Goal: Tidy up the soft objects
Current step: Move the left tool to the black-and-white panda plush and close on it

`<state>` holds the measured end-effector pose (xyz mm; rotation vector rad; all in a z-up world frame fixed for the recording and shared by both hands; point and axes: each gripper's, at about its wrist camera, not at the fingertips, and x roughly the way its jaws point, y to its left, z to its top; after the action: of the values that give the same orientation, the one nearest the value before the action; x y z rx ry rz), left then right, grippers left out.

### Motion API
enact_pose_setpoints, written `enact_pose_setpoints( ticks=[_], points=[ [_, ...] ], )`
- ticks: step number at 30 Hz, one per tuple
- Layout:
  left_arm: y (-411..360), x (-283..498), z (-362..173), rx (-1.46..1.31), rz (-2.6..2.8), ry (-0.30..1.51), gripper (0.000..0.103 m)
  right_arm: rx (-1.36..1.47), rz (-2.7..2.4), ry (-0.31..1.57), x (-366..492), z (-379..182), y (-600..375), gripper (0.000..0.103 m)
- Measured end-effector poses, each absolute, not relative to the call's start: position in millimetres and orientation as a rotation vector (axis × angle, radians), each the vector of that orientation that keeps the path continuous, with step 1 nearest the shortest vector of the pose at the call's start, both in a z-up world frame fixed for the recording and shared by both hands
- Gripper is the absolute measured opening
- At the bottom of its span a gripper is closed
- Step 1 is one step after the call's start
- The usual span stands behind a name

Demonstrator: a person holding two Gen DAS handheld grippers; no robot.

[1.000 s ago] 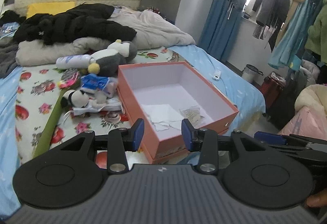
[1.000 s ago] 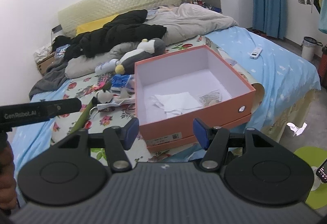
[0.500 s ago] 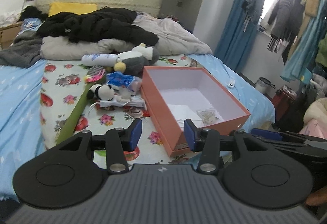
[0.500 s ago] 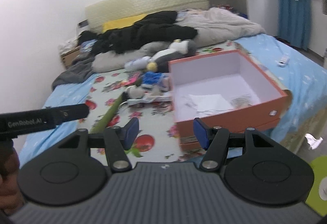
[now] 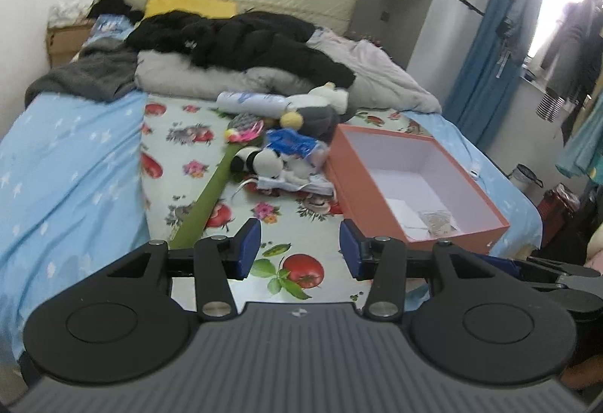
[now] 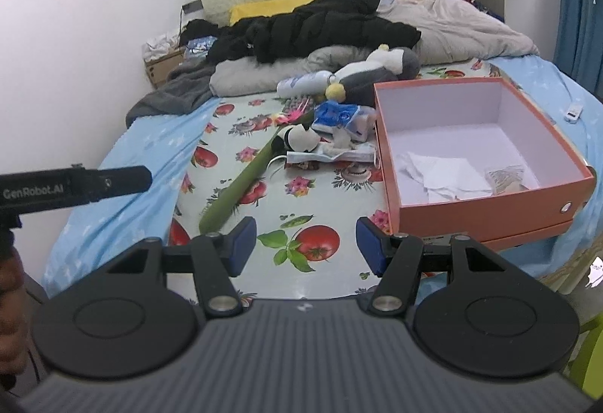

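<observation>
An open orange box point(image 5: 371, 201) point(image 6: 475, 217) sits on the bed with crumpled paper and a small packet inside. Left of it lies a pile: a grey-and-white penguin plush point(image 5: 320, 111) point(image 6: 377, 73), a small panda plush point(image 5: 264, 160) point(image 6: 301, 137), a long green plush stem point(image 5: 211, 201) point(image 6: 241, 190) with a pink flower head point(image 5: 245, 130), and a blue packet point(image 5: 294, 145). My left gripper point(image 5: 299, 251) hangs open over the flowered sheet near the bed's foot, nothing between its fingers. My right gripper point(image 6: 307, 243) is open and empty too, left of the box's front corner.
A white bottle point(image 5: 252, 100) and a face mask point(image 6: 328, 156) lie in the pile. A black jacket point(image 5: 245, 39) and grey bedding point(image 5: 377, 73) fill the head of the bed. A remote point(image 6: 573, 111) lies right of the box. Hanging clothes point(image 5: 573, 36) stand far right.
Both grippers have slid left along the foot of the bed, so the box now sits to their right. The left jaws stand slightly wider.
</observation>
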<state>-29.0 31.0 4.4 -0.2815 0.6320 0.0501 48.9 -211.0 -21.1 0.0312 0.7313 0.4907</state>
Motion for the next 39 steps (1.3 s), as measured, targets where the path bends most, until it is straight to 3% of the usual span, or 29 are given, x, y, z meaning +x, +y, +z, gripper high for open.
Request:
enact_pose_setpoints(
  ticks=[23, 29, 32, 34, 39],
  points=[
    [101, 161, -58, -0.419, 0.07, 0.792, 0.053, -0.018, 0.455, 0.81, 221, -62, -138, 0.06],
    [127, 226, -98, -0.509, 0.063, 0.843, 0.056, -0.061, 0.453, 0.852, 274, -94, -109, 0.052],
    [140, 256, -116, -0.568, 0.069, 0.852, 0.064, -0.098, 0.47, 0.867, 295, -108, -93, 0.049],
    [148, 276, -130, -0.607, 0.075, 0.865, 0.064, -0.124, 0.468, 0.872, 308, -119, -84, 0.042],
    [162, 319, -158, -0.724, 0.053, 0.901, 0.065, -0.155, 0.41, 0.876, 340, -144, -67, 0.041]
  ],
)
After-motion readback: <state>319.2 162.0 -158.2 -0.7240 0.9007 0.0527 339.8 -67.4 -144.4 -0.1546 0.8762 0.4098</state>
